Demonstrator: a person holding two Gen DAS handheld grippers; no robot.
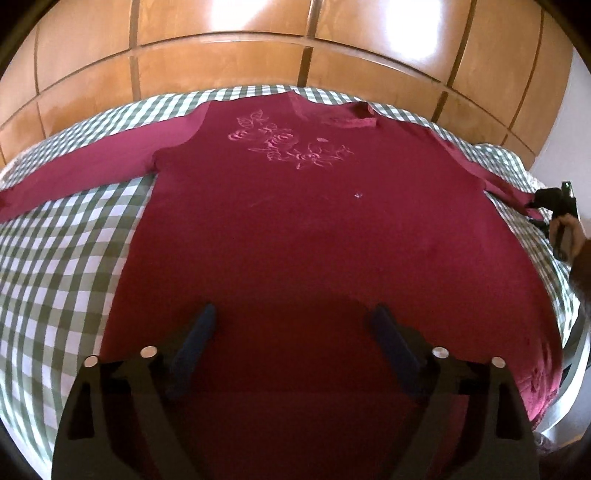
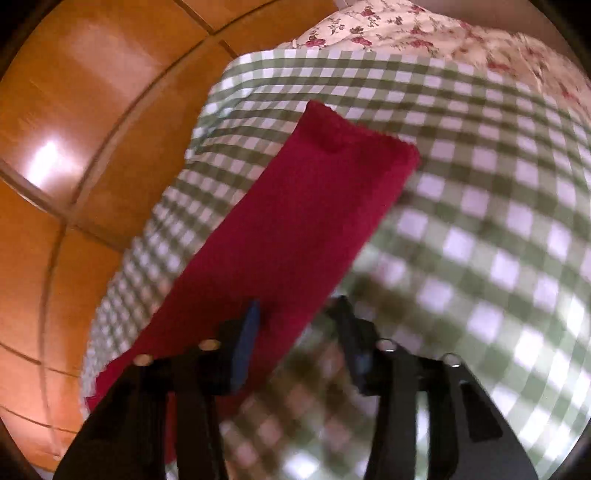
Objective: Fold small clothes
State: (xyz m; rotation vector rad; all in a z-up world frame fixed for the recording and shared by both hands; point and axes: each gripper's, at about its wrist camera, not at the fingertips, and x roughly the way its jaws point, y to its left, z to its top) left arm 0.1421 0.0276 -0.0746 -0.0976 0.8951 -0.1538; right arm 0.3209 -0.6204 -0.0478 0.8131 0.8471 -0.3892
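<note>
A dark red long-sleeved shirt with a pink flower print lies flat, front up, on a green-and-white checked bed cover, both sleeves spread out. My left gripper hovers over the shirt's lower body, jaws wide open with nothing between them. My right gripper, held by a hand, is at the far end of the right sleeve. In the right wrist view the right gripper stands partly open over that sleeve. One finger is above the cloth, the other just past its edge, and the cuff lies beyond.
Wooden wardrobe panels rise directly behind the bed. A floral pillow or sheet sits past the checked cover at the sleeve end. The bed's edge drops away at the right.
</note>
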